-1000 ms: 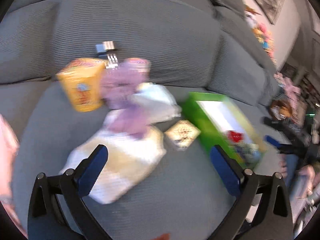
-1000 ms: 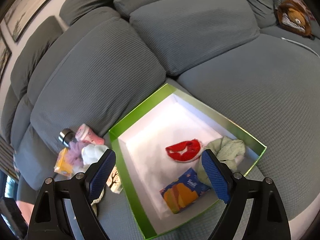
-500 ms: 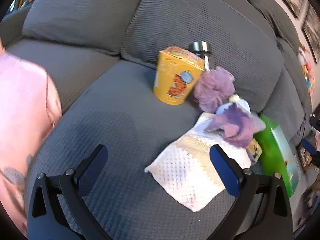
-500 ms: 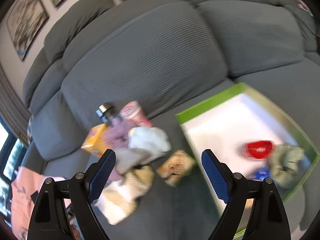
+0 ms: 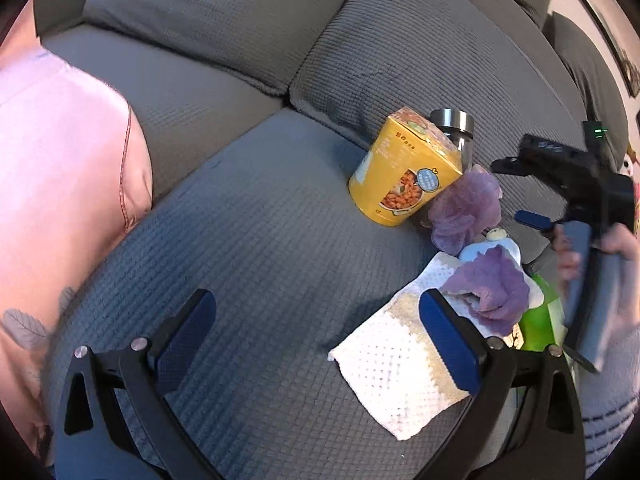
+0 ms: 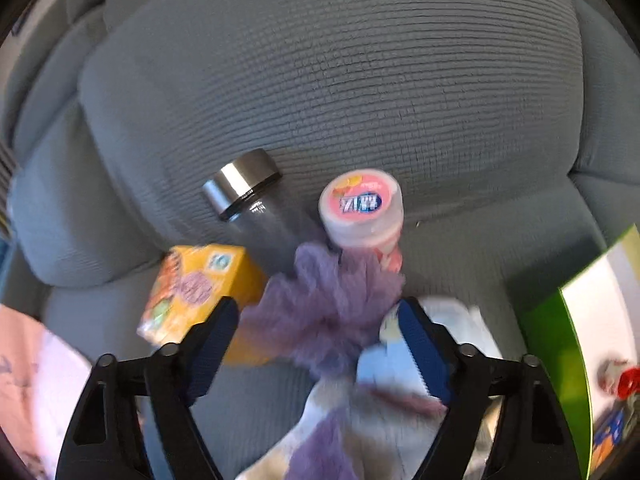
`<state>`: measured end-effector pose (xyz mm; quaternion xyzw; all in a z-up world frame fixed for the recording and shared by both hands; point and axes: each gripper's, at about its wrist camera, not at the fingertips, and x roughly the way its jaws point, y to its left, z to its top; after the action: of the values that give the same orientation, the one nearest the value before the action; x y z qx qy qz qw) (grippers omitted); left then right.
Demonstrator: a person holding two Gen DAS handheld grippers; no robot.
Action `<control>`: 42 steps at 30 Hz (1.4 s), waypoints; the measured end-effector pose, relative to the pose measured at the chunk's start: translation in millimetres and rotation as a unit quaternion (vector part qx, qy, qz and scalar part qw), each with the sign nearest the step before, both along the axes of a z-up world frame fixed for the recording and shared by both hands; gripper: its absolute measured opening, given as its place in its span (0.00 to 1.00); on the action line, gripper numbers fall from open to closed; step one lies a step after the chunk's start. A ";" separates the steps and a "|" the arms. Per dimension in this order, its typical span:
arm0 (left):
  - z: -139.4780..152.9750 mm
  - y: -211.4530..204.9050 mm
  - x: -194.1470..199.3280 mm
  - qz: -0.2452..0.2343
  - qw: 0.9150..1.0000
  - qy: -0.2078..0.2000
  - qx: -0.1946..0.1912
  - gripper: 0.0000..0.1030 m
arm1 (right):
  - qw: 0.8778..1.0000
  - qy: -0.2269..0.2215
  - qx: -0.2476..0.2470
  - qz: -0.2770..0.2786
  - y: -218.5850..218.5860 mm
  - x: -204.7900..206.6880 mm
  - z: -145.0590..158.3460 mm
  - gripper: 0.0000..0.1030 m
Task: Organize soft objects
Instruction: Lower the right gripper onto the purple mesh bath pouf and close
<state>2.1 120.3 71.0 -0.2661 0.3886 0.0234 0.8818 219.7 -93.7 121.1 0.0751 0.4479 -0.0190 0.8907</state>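
Two wide-open fingers of the right claw (image 6: 314, 344) straddle the purple bath pouf (image 6: 324, 300), which rests on the sofa (image 6: 332, 80) against a bottle (image 6: 248, 196). It looks light, springy; pinch its bunched middle. Left claw (image 5: 316, 328) gapes empty beside the towel (image 5: 396, 364).

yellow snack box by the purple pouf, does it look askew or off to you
Yes. The yellow snack box sits tilted on the sofa seat, leaning toward the steel-capped bottle and purple pouf rather than standing upright.
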 end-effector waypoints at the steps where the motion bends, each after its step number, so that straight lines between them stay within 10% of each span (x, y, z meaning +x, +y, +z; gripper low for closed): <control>1: -0.2 1.3 0.1 0.001 1.000 0.002 -0.001 0.98 | 1.000 0.001 -0.005 -0.005 -0.2 4.8 -3.6 0.76; 5: 1.0 0.4 -0.1 0.001 1.000 0.004 -0.001 0.98 | 0.999 0.026 -0.012 -0.027 -10.0 19.9 -24.4 0.54; 9: 2.5 -1.1 -1.5 -0.005 1.000 0.002 -0.001 0.98 | 0.999 0.033 -0.012 -0.036 -21.3 17.5 -34.8 0.07; 24: -5.7 -10.3 3.6 -0.011 1.000 0.016 0.015 0.98 | 0.977 -0.159 0.086 0.116 -6.1 -152.5 47.8 0.04; 34: -3.4 -15.3 -3.7 -0.036 0.999 0.022 0.006 0.98 | 0.988 -0.049 -0.017 0.147 10.8 -223.3 -43.4 0.04; 39: -1.9 -26.4 -6.1 -0.065 0.998 0.022 0.008 0.92 | 0.991 0.004 0.026 0.135 -16.9 -228.6 -56.3 0.04; 42: -0.8 -32.5 -7.5 -0.077 0.997 0.015 0.016 0.87 | 0.994 -0.010 -0.001 0.112 -25.4 -232.3 -38.6 0.23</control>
<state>-5.4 87.7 70.2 -0.2205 0.4210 -0.0344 0.8792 -12.6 -119.1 82.5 0.0232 0.4444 0.0814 0.8918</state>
